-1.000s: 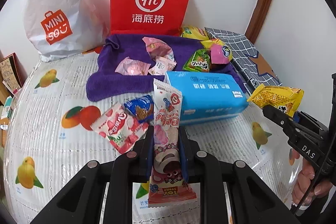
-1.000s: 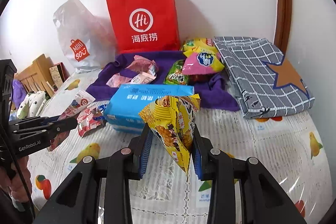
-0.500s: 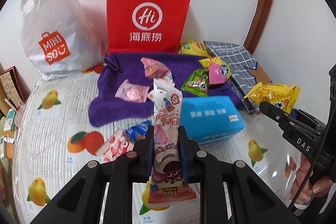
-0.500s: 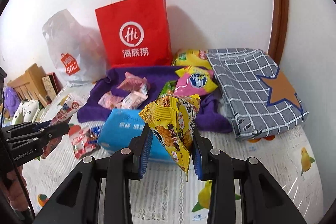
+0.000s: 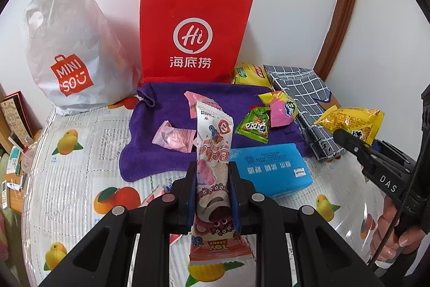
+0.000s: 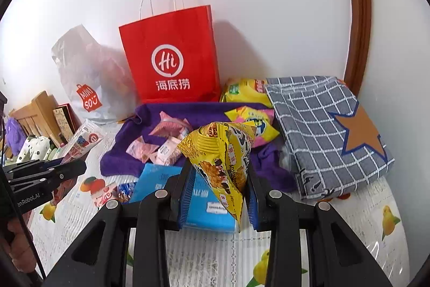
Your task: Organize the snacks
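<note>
My left gripper [image 5: 211, 168] is shut on a long pink and white Toy Story snack packet [image 5: 212, 152], held upright above the table. My right gripper [image 6: 219, 171] is shut on a yellow triangular snack bag [image 6: 223, 155], also lifted clear. In the left wrist view the right gripper [image 5: 346, 137] carries the yellow bag [image 5: 352, 121] at the right edge. In the right wrist view the left gripper [image 6: 78, 166] shows at the left with its packet [image 6: 82, 143]. Pink, green and yellow snacks lie on a purple towel [image 5: 161, 98]. A red paper bag [image 5: 192, 34] stands behind it.
A white Minisou plastic bag [image 5: 67, 50] stands left of the red bag. A blue tissue pack [image 5: 271, 171] lies in front of the towel, with small snacks [image 6: 113, 192] at its left. A folded grey checked cloth [image 6: 322, 131] lies at the right. Shelving and clutter border the table's left.
Both grippers have risen and drawn back from the table with their snacks held. The red bag and towel now sit lower and smaller in both views.
</note>
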Demonstrator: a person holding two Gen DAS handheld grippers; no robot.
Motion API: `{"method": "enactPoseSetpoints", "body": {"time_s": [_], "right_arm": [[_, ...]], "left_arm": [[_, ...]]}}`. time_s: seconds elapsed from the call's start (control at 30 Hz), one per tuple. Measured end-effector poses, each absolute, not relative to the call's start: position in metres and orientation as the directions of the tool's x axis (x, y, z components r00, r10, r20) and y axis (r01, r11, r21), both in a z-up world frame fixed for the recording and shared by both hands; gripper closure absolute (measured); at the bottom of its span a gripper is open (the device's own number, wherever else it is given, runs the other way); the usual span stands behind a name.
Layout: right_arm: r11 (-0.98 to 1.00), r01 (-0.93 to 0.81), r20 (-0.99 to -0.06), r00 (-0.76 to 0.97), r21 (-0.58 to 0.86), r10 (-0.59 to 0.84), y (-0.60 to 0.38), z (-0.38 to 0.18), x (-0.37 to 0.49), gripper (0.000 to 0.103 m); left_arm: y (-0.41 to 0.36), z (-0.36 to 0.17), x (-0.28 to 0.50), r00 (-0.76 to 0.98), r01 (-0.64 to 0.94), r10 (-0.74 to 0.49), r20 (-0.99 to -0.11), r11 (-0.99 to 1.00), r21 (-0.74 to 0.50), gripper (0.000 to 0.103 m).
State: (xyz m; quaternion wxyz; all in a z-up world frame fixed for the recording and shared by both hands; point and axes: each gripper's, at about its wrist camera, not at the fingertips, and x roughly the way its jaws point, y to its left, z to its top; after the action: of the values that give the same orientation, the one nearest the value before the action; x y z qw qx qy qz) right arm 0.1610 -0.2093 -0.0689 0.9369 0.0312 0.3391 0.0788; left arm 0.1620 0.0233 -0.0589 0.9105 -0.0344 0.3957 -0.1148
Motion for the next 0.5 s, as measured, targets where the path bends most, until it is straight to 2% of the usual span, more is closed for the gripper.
{"method": "enactPoseSetpoints", "body": {"time_s": [0.5], "right_arm": [[0.982, -0.152, -0.604, 0.775, 0.110, 0.187, -0.203, -0.044, 0.191, 0.068]], "left_arm": [[0.018, -0.040, 0.188, 0.674, 0.183, -0.225, -0.704, 0.974, -0.135, 0.083]]}}
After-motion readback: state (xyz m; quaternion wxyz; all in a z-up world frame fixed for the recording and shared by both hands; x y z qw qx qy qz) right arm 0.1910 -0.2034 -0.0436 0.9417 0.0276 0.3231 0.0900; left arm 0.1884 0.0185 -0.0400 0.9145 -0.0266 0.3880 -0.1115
